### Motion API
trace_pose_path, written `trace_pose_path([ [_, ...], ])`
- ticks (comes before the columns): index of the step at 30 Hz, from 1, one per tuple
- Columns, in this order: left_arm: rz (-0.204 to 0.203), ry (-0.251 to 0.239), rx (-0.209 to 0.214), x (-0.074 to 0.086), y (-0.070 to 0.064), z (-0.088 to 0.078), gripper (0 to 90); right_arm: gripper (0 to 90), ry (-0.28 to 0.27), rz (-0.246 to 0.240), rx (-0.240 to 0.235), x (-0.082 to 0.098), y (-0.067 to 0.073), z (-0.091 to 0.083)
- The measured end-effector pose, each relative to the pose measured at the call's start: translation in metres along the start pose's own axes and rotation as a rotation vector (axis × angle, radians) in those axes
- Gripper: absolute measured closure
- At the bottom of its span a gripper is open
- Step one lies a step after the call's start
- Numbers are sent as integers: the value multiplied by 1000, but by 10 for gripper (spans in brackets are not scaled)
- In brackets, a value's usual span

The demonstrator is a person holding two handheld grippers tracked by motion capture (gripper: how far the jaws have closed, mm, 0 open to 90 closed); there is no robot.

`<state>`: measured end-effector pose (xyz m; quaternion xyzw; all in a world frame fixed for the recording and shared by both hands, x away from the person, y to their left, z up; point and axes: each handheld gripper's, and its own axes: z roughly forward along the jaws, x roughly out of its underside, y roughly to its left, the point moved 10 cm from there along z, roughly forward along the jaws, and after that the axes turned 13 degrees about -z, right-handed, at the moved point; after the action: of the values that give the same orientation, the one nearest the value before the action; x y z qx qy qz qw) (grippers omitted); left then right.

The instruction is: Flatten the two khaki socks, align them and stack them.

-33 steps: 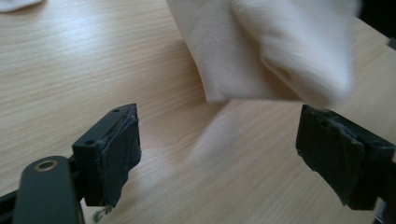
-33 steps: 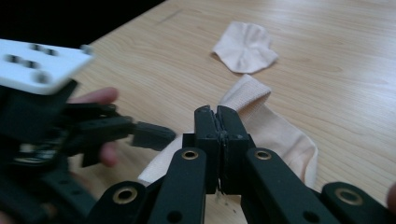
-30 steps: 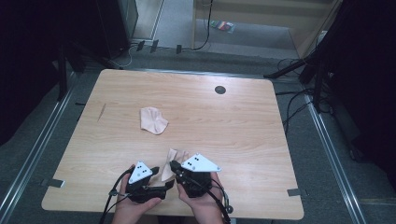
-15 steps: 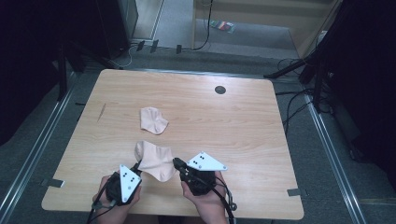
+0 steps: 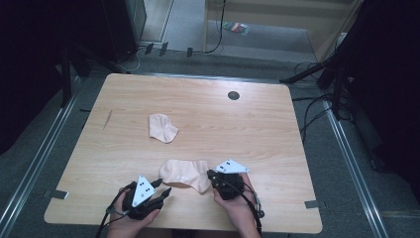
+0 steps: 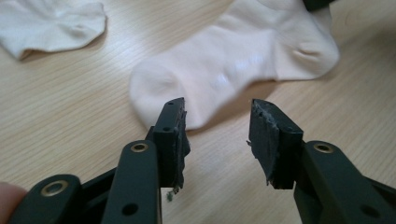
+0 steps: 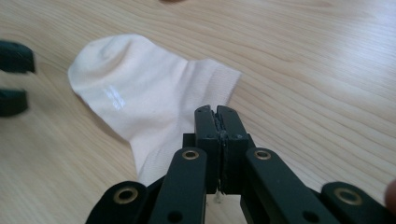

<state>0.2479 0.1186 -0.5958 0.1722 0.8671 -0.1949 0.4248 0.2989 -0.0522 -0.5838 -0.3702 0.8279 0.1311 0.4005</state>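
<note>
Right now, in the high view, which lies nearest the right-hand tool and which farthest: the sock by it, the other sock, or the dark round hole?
1. Near sock, at the right tool.
2. Far sock, mid-table, left.
3. Round hole, at the far edge.

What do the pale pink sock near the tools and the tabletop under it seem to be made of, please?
The pale pink sock looks like soft, matte knitted fabric: it sags and creases, with a ribbed cuff. The light wooden tabletop appears to be smooth wood or wood-look laminate, judging by its straight printed-looking grain.

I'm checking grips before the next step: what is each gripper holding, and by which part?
The right gripper pinches the near sock at its cuff edge. The left gripper is open, holding nothing.
</note>
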Motion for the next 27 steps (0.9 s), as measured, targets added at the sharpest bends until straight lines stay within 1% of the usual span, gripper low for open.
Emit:
trace_pose_path([
  [2,-49,-12,9,-4,8,0,550,895,12,8,12,6,-8,-1],
  [3,-75,-14,16,-5,12,1,545,888,15,20,18,8,-12,-1],
  [4,-93,-17,13,-7,16,1,542,869,17,34,28,11,-16,-1],
  [5,-109,-22,5,-8,20,1,542,834,16,47,48,13,-21,-3],
  [6,-109,-22,5,-8,20,1,543,775,11,59,64,14,-26,-4],
  [7,-145,-33,0,-12,28,2,543,691,3,72,76,15,-30,-6],
  [8,-145,-33,0,-12,28,2,544,691,3,72,76,15,-30,-6],
  [9,-190,-48,12,-17,35,3,550,672,-10,103,91,15,-36,-10],
  [10,-190,-48,12,-17,35,3,555,672,-10,103,91,15,-36,-10],
  [11,-224,-54,20,-19,37,4,555,668,-21,108,98,14,-38,-13],
  [12,-249,-57,26,-22,40,6,560,662,-28,119,109,14,-40,-15],
  [13,-275,-54,42,-27,41,13,564,659,-42,155,113,14,-41,-19],
  [14,-275,-54,42,-27,41,13,568,659,-42,155,113,14,-41,-19],
  [16,-279,-48,44,-32,41,19,577,654,-46,173,107,15,-38,-20],
  [17,-265,-36,41,-37,40,25,591,641,-29,164,110,18,-35,-20],
  [18,-262,-30,37,-40,39,29,597,638,-18,161,111,21,-33,-19],
  [19,-262,-30,37,-40,39,29,603,638,-18,161,111,21,-33,-19],
  [20,-260,-23,41,-42,37,33,608,633,-1,163,110,26,-30,-15],
  [21,-253,5,38,-43,34,44,609,632,3,165,112,28,-29,-13],
  [22,-253,5,38,-43,34,44,607,632,3,165,112,28,-29,-13],
  [23,-246,28,40,-42,32,50,611,630,14,174,100,30,-26,-9],
  [24,-219,57,16,-38,29,59,620,630,18,170,98,31,-25,-6],
  [25,-201,70,1,-36,27,63,624,632,23,163,98,31,-24,-5],
  [26,-201,70,1,-36,27,63,628,634,30,158,97,32,-22,-3],
  [27,-171,91,-19,-33,23,67,638,648,36,148,102,32,-22,-1],
])
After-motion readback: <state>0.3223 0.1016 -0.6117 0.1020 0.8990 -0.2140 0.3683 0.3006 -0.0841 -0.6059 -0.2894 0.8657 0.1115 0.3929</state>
